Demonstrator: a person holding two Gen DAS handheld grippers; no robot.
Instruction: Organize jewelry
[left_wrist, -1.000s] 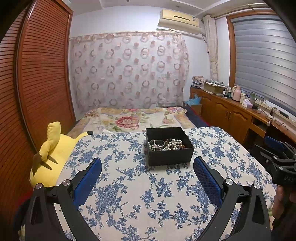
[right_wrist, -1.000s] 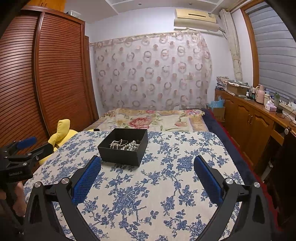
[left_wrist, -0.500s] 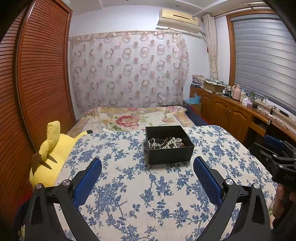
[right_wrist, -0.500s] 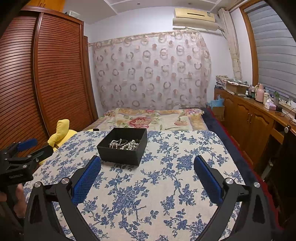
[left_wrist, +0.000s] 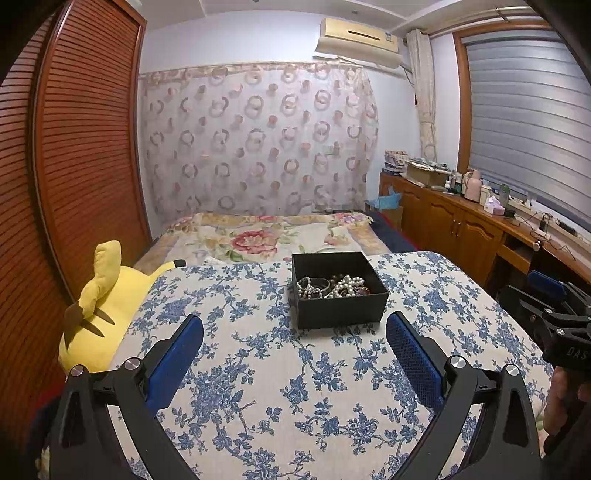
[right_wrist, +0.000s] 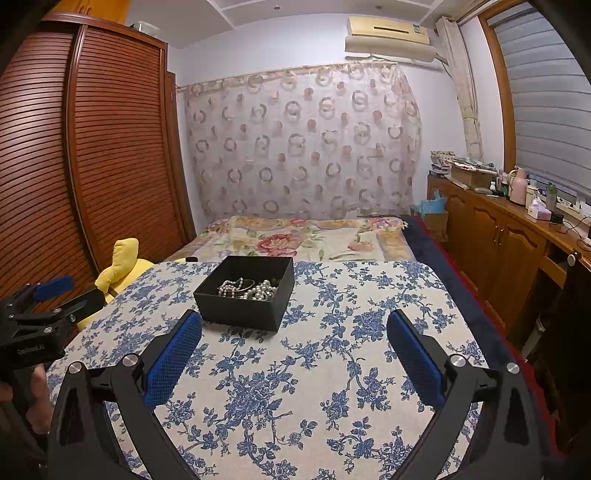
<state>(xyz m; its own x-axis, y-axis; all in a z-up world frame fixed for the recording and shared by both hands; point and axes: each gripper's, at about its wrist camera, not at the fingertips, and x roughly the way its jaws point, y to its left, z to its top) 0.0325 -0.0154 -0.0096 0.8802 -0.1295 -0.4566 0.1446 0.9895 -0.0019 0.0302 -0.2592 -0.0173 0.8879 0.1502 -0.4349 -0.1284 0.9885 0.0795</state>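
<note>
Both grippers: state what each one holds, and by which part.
Nothing is held. The left gripper and right gripper are both open and empty above the floral cloth; the jewelry lies in the black box.

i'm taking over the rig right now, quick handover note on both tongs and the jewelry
Left tongs: open, empty, held above the blue floral tablecloth, aimed at the box.
Right tongs: open, empty, to the right of the box.
Open black square box sits near the cloth's far edge; pearl strands and a tangle of mixed jewelry lie heaped inside.
Done: nothing visibly sorted, no piece is out of the box.
Left: lift pieces out and arrange them, probably pearls first.
</note>
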